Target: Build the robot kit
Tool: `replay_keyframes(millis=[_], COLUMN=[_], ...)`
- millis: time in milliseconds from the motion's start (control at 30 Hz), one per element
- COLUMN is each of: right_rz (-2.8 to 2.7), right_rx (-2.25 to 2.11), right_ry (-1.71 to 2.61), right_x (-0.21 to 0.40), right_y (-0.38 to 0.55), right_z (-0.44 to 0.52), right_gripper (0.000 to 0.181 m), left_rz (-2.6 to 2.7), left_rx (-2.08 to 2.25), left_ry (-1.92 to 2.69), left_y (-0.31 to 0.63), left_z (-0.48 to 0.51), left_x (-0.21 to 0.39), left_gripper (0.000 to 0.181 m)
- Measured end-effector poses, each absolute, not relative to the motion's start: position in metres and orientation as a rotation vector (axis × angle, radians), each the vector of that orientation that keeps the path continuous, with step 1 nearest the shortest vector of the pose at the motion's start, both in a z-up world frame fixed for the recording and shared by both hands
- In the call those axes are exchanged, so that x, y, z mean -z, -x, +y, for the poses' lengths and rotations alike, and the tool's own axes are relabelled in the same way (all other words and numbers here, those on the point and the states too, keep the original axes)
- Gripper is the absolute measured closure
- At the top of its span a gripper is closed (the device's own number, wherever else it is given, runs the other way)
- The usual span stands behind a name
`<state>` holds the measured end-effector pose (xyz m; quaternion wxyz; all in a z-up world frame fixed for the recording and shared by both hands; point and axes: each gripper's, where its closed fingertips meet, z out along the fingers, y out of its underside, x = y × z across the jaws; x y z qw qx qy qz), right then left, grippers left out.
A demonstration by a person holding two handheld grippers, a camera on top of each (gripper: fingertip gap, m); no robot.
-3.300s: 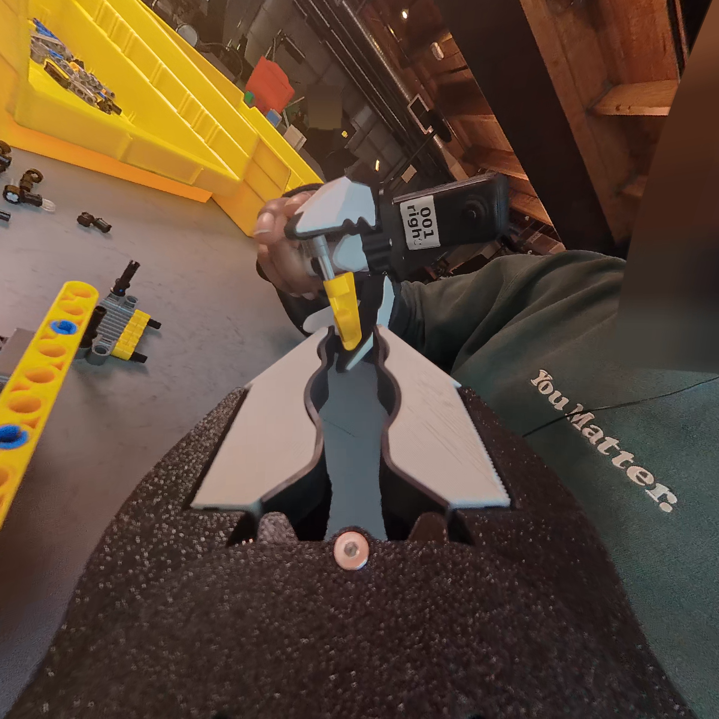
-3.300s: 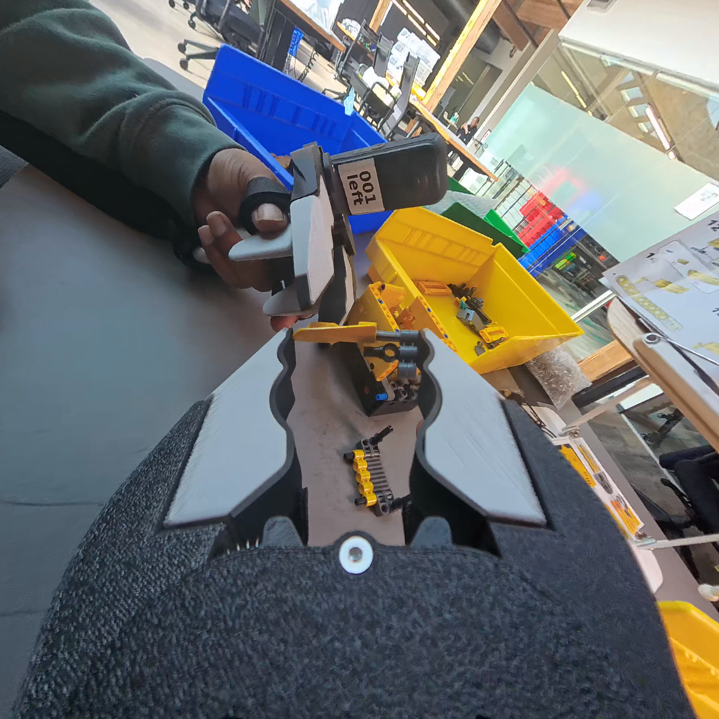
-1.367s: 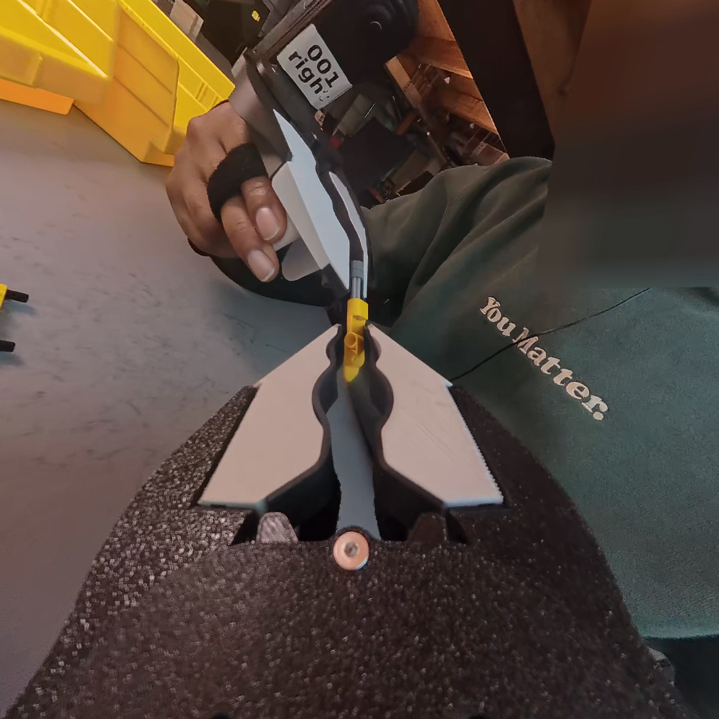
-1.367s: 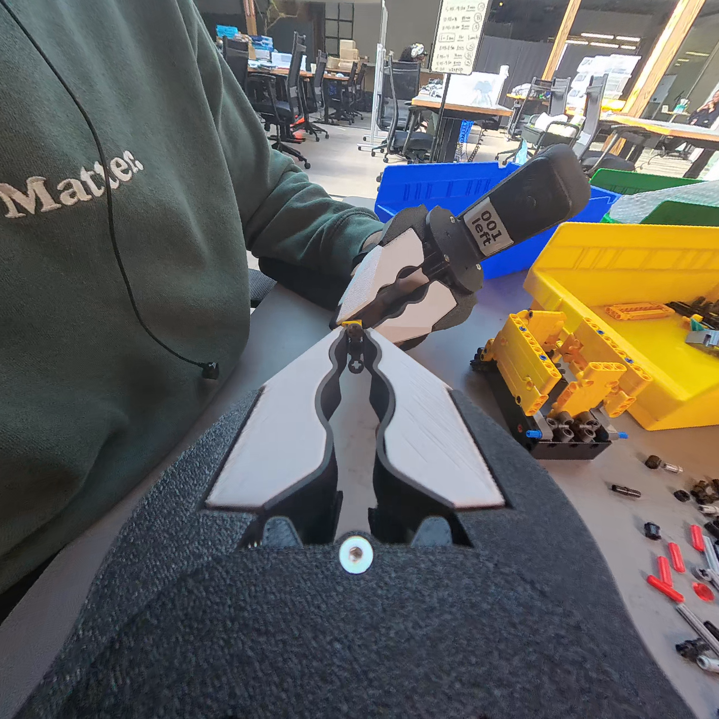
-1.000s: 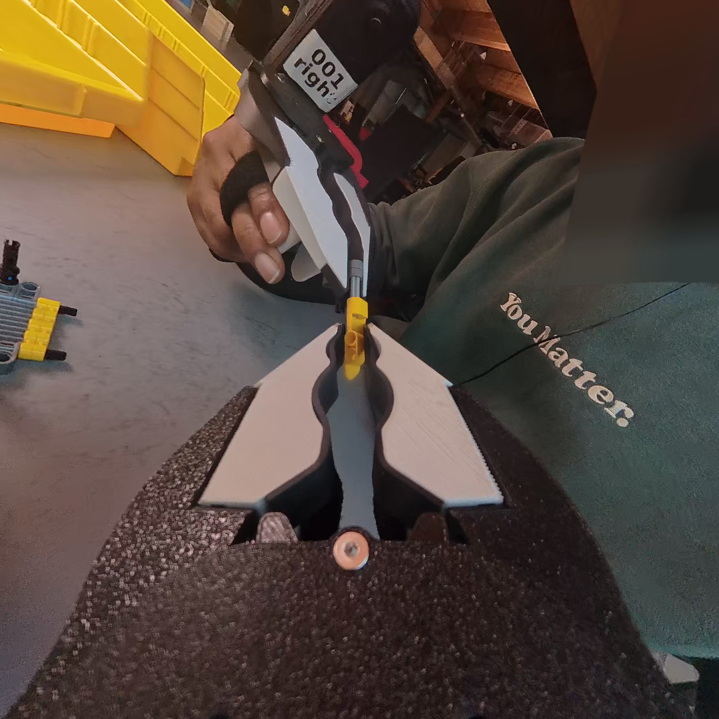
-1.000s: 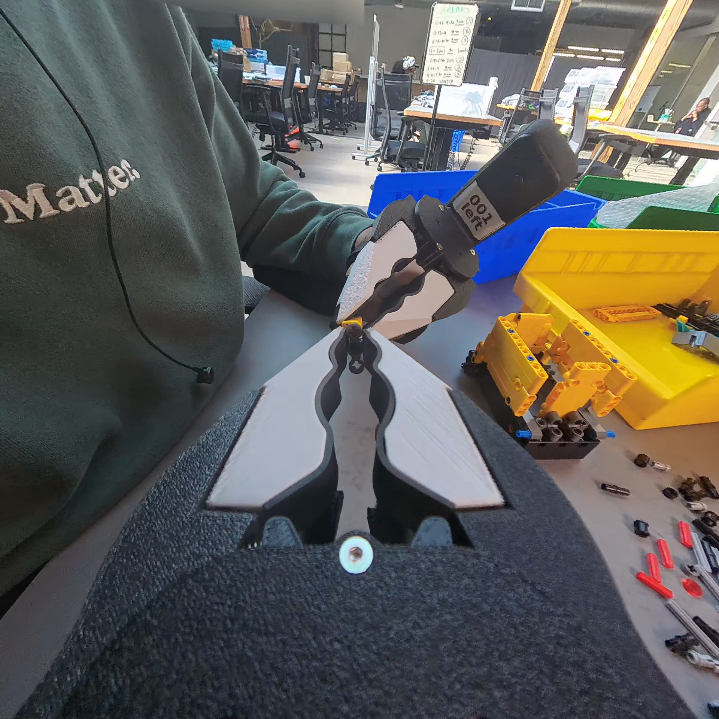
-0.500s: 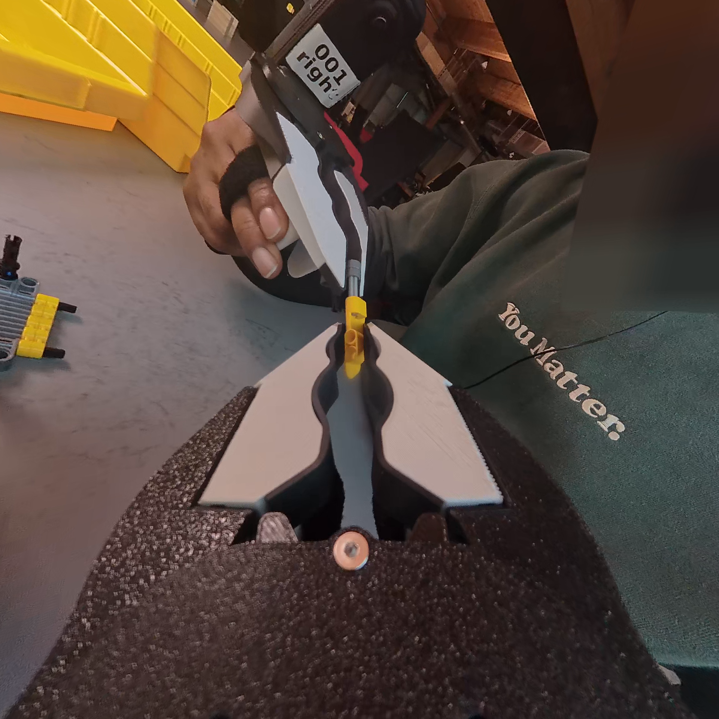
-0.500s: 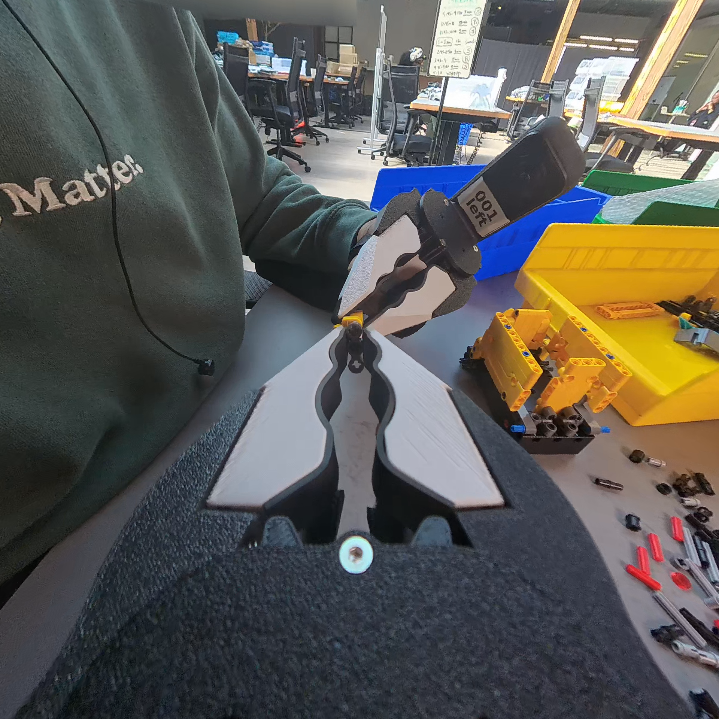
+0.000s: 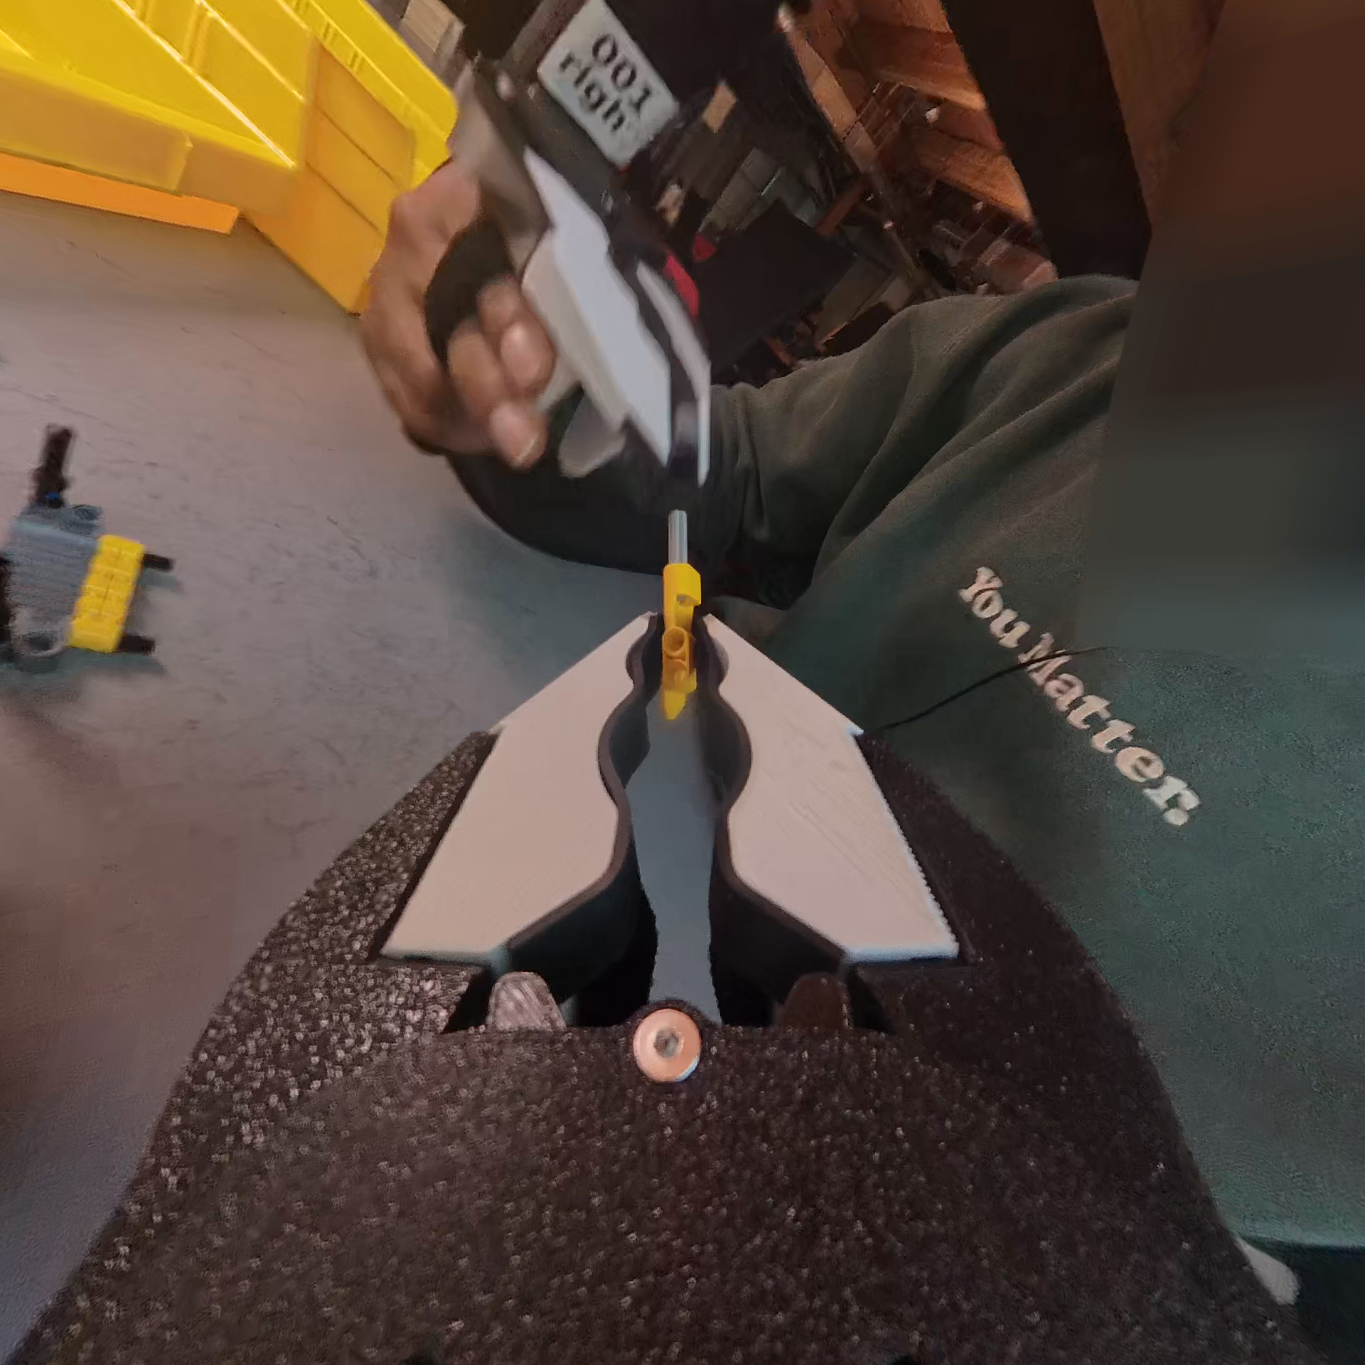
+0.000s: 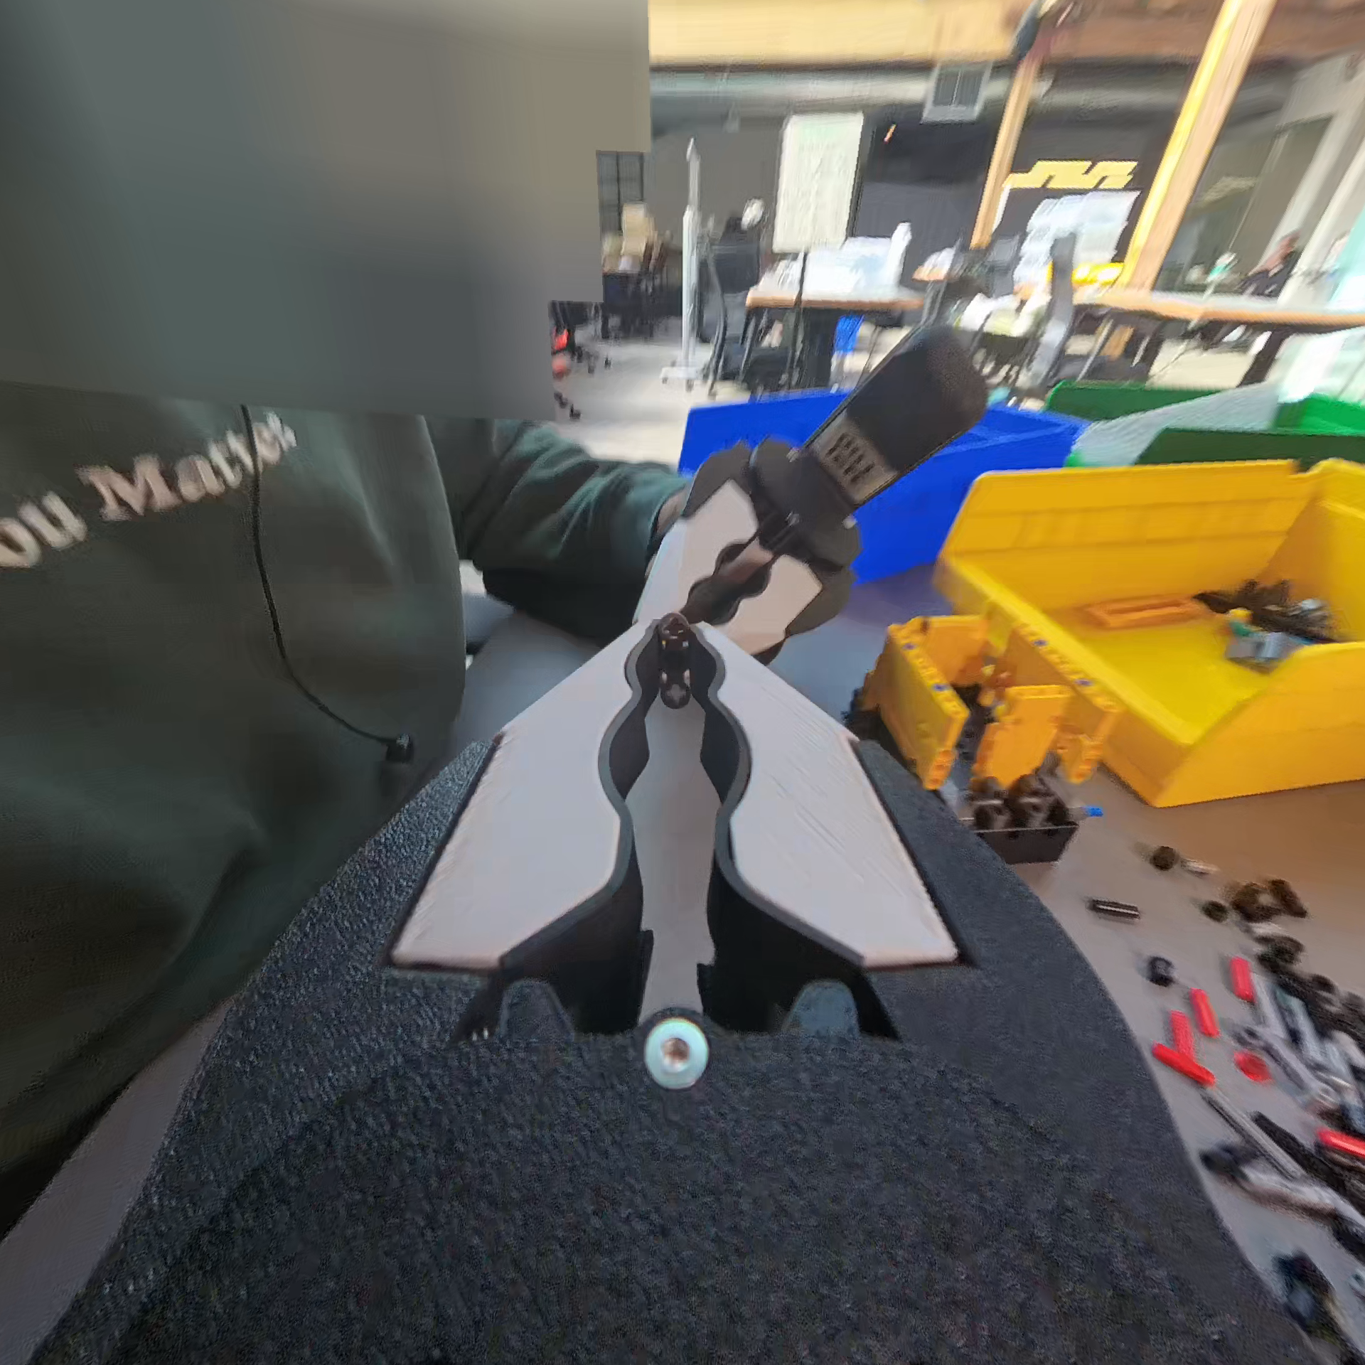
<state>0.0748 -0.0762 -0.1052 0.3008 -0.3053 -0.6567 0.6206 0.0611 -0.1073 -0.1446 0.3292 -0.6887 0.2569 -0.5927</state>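
Yellow plastic shows at the tip of the left tool (image 9: 676, 639), whose fingers are closed tight on a small yellow connector piece (image 9: 678, 650) with a thin grey axle (image 9: 675, 539) standing out of its far end. Just beyond the free end of the axle, apart from it, hangs the right tool (image 9: 683, 450), blurred and gripped in a person's hand (image 9: 458, 354).

Seen from its own camera, the right tool (image 10: 674, 635) has its fingers drawn together on a small black connector (image 10: 674, 668) with holes through it, held at the very tip. The left tool (image 10: 727, 591) sits just past that tip, pointing back at it; whether the two touch cannot be told. Both are held above a grey tabletop (image 9: 221, 458), close to the chest of a person in a dark green sweatshirt (image 10: 185, 665) with pale lettering.

To the right in the right wrist view, a partly built yellow and black model (image 10: 990, 731) stands on the tabletop beside a yellow bin (image 10: 1152, 532) holding a few parts, with a blue bin (image 10: 746, 436) behind. Loose red and black pins (image 10: 1256, 1019) lie scattered at the right edge. In the left wrist view a small grey and yellow assembly (image 9: 66, 598) rests at the left, near more yellow bins (image 9: 221, 111).
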Motion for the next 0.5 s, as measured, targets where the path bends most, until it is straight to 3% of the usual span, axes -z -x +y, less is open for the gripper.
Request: replay_keyframes(millis=[100, 333, 500], right_rz=[-1.706, -1.675, -1.608], right_rx=[-1.471, -1.582, -1.654], right_ry=[0.833, 1.039, 1.3], right_x=[0.1, 0.118, 0.131], right_y=[-0.079, -0.061, -0.045], right_z=[-0.048, -0.046, -0.04], right_gripper=[0.175, 0.175, 0.175], left_rz=[0.526, 0.59, 0.604], left_rx=[1.523, 1.354, 0.977], left_ry=[1.789, 1.81, 1.822], left_y=[-0.036, -0.045, -0.031], left_z=[-0.093, -0.079, -0.06], left_x=[0.144, 0.149, 0.155], left_gripper=[0.174, 0.174, 0.173])
